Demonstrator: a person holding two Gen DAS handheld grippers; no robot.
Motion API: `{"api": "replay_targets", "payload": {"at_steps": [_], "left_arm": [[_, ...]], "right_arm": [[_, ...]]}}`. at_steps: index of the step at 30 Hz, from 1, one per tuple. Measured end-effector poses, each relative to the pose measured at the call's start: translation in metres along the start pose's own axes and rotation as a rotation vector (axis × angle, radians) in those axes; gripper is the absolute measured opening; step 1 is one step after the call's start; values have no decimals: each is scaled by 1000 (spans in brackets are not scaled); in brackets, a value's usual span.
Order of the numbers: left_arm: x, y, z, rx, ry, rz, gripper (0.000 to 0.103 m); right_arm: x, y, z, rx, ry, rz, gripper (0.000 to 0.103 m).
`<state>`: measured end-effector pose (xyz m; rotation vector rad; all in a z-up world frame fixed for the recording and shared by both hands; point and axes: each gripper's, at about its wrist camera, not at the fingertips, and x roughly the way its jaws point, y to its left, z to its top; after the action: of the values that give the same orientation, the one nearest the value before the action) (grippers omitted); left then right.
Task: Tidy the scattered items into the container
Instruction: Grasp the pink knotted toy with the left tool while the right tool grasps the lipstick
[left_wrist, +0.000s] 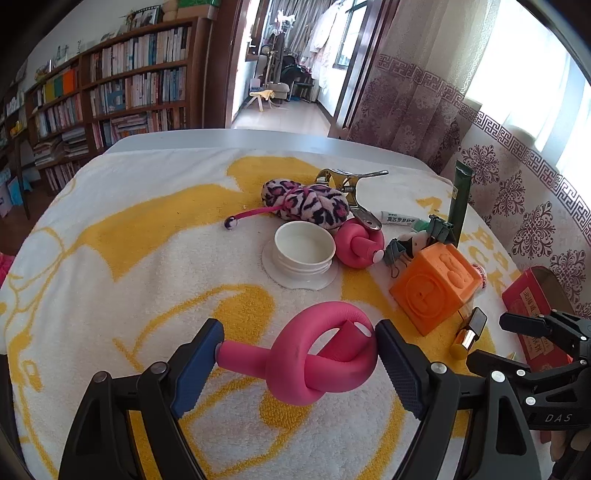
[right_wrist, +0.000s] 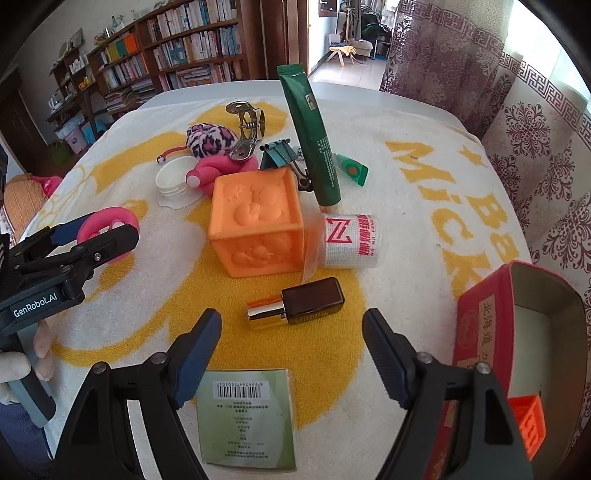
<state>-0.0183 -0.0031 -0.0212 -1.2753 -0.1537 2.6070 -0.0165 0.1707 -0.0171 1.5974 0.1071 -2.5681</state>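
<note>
My left gripper (left_wrist: 299, 349) is shut on a knotted pink foam tube (left_wrist: 317, 358), with both pads touching its ends on the towel; it also shows in the right wrist view (right_wrist: 107, 229). My right gripper (right_wrist: 291, 332) is open and empty, just short of a dark lipstick with a gold cap (right_wrist: 295, 306). The red box container (right_wrist: 517, 332) stands at the right, open, with an orange piece (right_wrist: 528, 424) inside. A green-labelled packet (right_wrist: 247, 417) lies under the right gripper.
On the yellow-and-white towel (left_wrist: 110, 258) lie an orange foam cube (right_wrist: 258, 225), a bandage roll (right_wrist: 351, 240), a green tube (right_wrist: 314, 136), binder clips (right_wrist: 277, 155), a white jar lid (left_wrist: 304, 249), a second pink knot (left_wrist: 356, 242), a leopard plush (left_wrist: 306, 201) and a metal clamp (left_wrist: 351, 184).
</note>
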Motion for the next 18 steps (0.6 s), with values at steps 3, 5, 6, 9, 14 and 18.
{"api": "replay_targets", "payload": {"at_steps": [3, 5, 6, 9, 14, 18], "left_arm": [[1, -2, -1, 10, 3, 1, 85], [2, -3, -1, 13, 7, 2, 85], [3, -3, -2, 14, 10, 3, 85], [4, -2, -2, 13, 14, 3, 85], [4, -3, -3, 21, 13, 3, 85], [3, -4, -3, 23, 11, -1, 85]], "right_arm": [[13, 0, 4, -19, 44, -7, 81], [22, 0, 6, -27, 73, 7, 81], [26, 2, 6, -38, 85, 6, 81], [26, 5, 5, -66, 70, -1, 81], [21, 7, 1, -74, 50, 6, 65], [12, 5, -7, -34, 19, 20, 65]]}}
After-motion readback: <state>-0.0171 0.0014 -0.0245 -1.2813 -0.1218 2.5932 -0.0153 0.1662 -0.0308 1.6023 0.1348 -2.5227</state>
